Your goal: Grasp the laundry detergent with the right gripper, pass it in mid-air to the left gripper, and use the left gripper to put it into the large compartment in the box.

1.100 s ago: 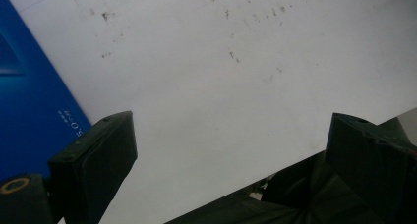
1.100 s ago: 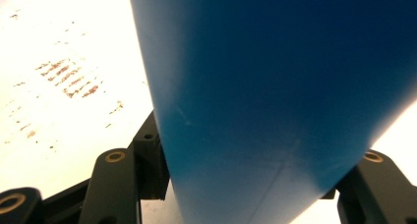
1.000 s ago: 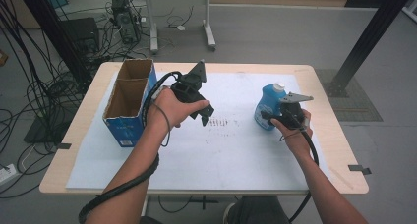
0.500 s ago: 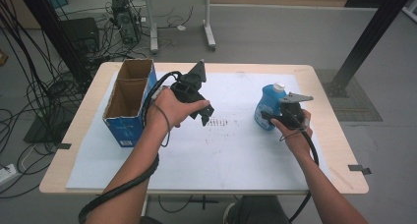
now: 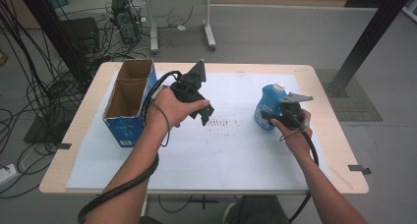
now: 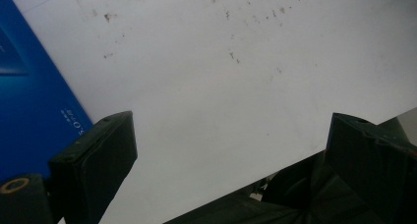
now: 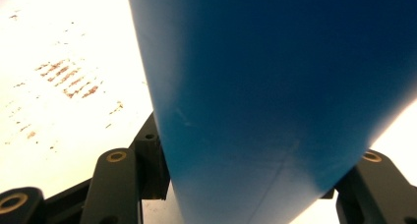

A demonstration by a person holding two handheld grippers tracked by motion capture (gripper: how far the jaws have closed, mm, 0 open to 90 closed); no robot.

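Blue bottle was pinched by the right gripper's fingers — still on the counter; left gripper fingers spread, empty — box unfilled.

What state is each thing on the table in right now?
Blue plastic bottle with white cap: upright, capped, gripped.
Blue cardboard box: open-topped, standing at the sheet's left edge.
White paper sheet: flat, brown-speckled.
Right gripper: shut on bottle.
Left gripper: open, holding nothing.
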